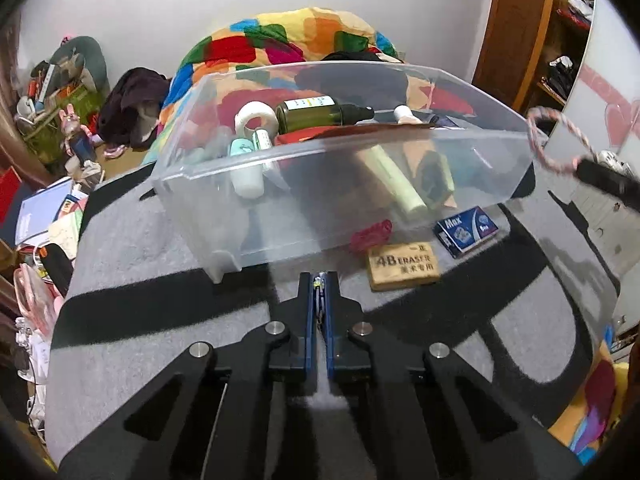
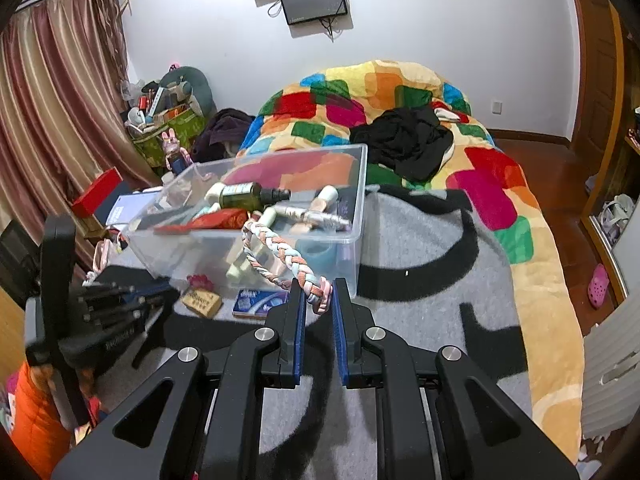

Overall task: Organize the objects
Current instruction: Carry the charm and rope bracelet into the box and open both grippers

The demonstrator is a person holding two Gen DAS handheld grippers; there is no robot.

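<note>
Braided headband [image 2: 280, 258] pinched at its near end between right gripper [image 2: 319, 300] jaws, looping toward clear bin [image 2: 358, 216]; left gripper [image 1: 319, 280] jaws pressed together.

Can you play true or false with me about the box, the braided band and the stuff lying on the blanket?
1. The right gripper holds a braided headband. True.
2. The clear plastic box has nothing in it. False: it holds a dark green bottle, a white tape roll and more.
3. The eraser lies inside the box. False: it lies on the grey blanket in front of the box.
4. A blue packet lies beside the eraser. True.
5. The left gripper is wide open. False: its jaws are nearly shut on something small; I cannot tell what.
</note>
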